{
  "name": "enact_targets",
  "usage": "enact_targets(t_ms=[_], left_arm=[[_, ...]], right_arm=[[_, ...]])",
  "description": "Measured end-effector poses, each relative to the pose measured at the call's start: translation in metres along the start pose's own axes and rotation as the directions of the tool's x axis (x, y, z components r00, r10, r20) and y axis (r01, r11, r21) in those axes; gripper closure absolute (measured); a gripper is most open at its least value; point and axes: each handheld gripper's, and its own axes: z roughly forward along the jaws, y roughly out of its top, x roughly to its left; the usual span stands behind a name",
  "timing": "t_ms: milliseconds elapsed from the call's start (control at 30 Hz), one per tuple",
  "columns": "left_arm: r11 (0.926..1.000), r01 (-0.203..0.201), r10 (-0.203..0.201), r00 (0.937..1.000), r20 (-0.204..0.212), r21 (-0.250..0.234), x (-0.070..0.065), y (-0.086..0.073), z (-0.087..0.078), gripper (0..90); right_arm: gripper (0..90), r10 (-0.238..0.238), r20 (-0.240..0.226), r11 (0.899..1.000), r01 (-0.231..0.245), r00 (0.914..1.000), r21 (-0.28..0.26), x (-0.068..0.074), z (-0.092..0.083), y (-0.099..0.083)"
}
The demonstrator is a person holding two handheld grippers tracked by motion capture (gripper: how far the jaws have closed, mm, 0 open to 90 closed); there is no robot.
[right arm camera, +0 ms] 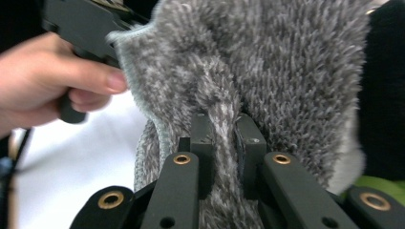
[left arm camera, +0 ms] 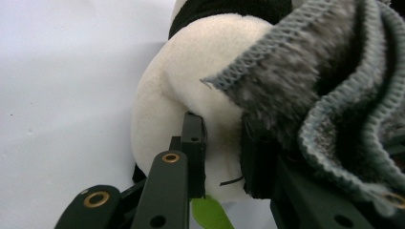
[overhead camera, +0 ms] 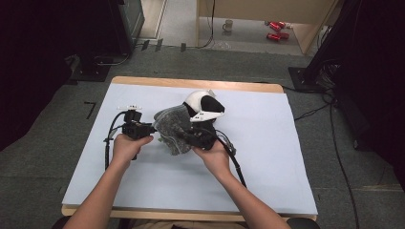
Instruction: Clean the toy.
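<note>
two soft things bunched together mid-table on the pale blue sheet (overhead camera: 267, 157): plush panda toy (overhead camera: 203, 107) and grey fuzzy knit sock (overhead camera: 174, 126) draped against it on the side nearest the left hand (overhead camera: 126, 148).

handling, judged: both light, limp, compressible, nothing fragile. fuzzy pile probably slippery, so best pinched on a deep fold or the ribbed cuff, not on the fibre tips. knit stretchy, likely to sag and drag the panda along.

panda: cream body, black band, white head, green bit under it. sock: shaggy grey outside, looped knit edge.

left gripper (left arm camera: 222, 152): jaws pressed into cream plush right beside the sock cuff, clamped on panda. right gripper (right arm camera: 222, 148): closed on a ridge of sock, panda just behind.
</note>
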Motion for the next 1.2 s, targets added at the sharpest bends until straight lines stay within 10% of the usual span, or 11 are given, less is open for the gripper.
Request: enact_targets(t_ms=[233, 867, 1200], left_arm=[[0.9992, -0.039, 0.039, 0.9985, -0.037, 0.01, -0.003, 0.002, 0.0, 74.6], [0.9993, -0.035, 0.035, 0.9989, -0.03, 0.01, -0.003, 0.002, 0.001, 74.7], [0.9984, -0.053, 0.053, 0.9982, -0.028, 0.017, -0.003, 0.001, 0.0, 74.8]], right_arm=[[82.0, -0.055, 0.076, 0.999, 0.054, 0.9956, 0.008, -0.011, -0.006, 0.0], [81.9, 0.044, 0.205, 0.997, -0.031, 0.9777, -0.069, -0.058, -0.041, 0.005], [81.7, 0.175, 0.283, 0.978, -0.134, 0.9431, -0.159, -0.097, -0.071, 0.0]])
